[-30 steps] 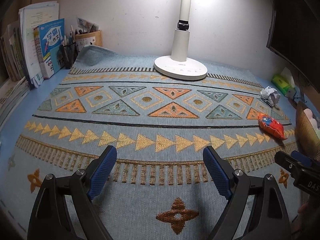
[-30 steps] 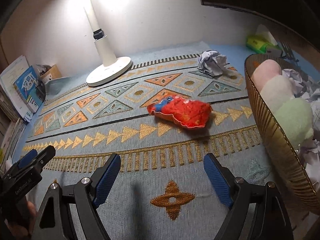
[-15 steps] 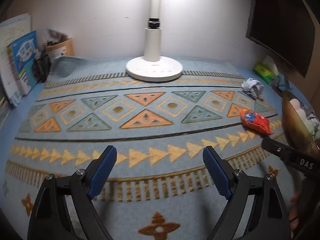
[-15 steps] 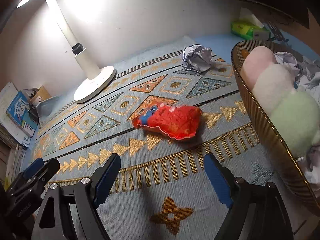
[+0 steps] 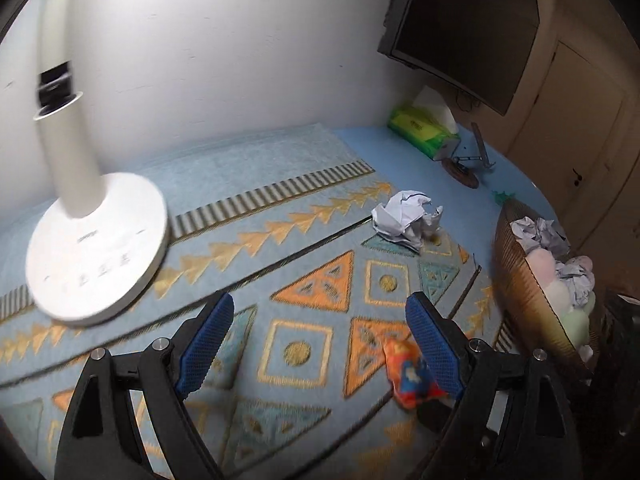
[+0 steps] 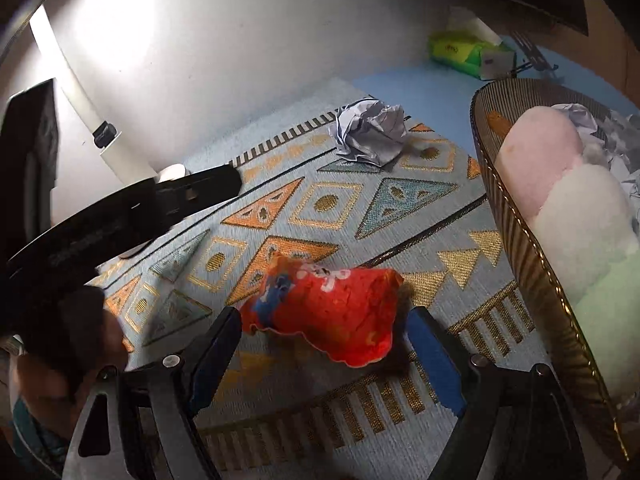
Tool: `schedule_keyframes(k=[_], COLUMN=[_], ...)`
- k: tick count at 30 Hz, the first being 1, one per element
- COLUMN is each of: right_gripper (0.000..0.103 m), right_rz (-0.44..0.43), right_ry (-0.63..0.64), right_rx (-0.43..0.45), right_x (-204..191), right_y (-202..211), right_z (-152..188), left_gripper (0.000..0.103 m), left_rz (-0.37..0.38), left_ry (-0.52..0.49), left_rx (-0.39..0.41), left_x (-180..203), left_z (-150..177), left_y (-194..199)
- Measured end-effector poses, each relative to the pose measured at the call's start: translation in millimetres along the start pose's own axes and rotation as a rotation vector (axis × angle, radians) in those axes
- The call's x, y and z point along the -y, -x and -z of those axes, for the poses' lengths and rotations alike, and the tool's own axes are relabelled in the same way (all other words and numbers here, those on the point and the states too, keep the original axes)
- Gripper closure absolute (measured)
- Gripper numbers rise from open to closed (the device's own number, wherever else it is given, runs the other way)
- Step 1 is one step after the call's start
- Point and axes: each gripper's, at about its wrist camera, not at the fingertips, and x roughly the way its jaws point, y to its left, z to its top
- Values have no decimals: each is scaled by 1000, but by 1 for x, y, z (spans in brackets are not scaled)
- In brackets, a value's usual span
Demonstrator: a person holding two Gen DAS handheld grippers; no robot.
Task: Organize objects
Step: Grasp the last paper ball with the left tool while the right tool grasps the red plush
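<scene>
A red snack packet point(image 6: 332, 308) lies on the patterned blue mat point(image 6: 332, 200). My right gripper point(image 6: 324, 316) stands open over it, one blue fingertip at each end of the packet and neither pressing on it. In the left wrist view the same packet point(image 5: 410, 376) lies low on the right, partly behind the right finger. My left gripper point(image 5: 320, 320) is open with only mat between its fingers; its black body point(image 6: 120, 220) crosses the left of the right wrist view. A crumpled paper ball point(image 5: 404, 216) point(image 6: 372, 132) sits farther back on the mat.
A woven basket point(image 6: 520, 240) point(image 5: 516, 272) at the right holds a pastel plush toy point(image 6: 576, 208) and crumpled papers point(image 6: 600, 128). A white lamp base point(image 5: 96, 248) stands at the left. A green tissue pack point(image 5: 424, 132) and a dark monitor point(image 5: 468, 28) are at the back right.
My left gripper has swung right, from facing the lamp to facing the packet and basket. The right gripper has closed in on the packet, which now lies between its fingertips.
</scene>
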Motion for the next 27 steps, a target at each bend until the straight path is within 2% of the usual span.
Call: schedule_keyframes(k=[2, 4, 9, 13, 14, 16, 18, 19, 20, 21, 27], right_gripper=[19, 18, 17, 17, 17, 17, 20, 22, 30, 32, 40], right_rz=[46, 46, 23, 35, 43, 53, 53, 56, 65, 67, 67], right_ry=[57, 71, 42, 51, 62, 76, 84, 86, 85, 87, 87], right_rx=[5, 9, 22, 16, 8, 1, 1, 3, 4, 4, 10], right_x=[-8, -12, -8, -10, -12, -16, -18, -19, -19, -20, -21], right_y=[-5, -5, -3, -4, -4, -6, -6, -7, -7, -7, -6], right_z=[0, 1, 1, 1, 0, 0, 0, 0, 1, 1, 2], left_gripper=[16, 16, 16, 18, 23, 62, 78, 81, 84, 89, 91], left_rz=[52, 90, 106, 145, 157, 169, 173, 168, 168, 167, 118], left_ry=[-38, -69, -234, -244, -247, -252, -248, -239, -234, -230, -166], left_rx=[-18, -40, -30, -76, -81, -105, -121, -115, -101, -84, -30], left_x=[10, 21, 60, 72, 74, 75, 73, 72, 70, 68, 49], left_z=[-14, -26, -43, -51, -52, -51, -49, -49, -49, -48, -41], left_y=[-23, -43, -73, -96, -98, -102, -103, -101, -97, -92, -59])
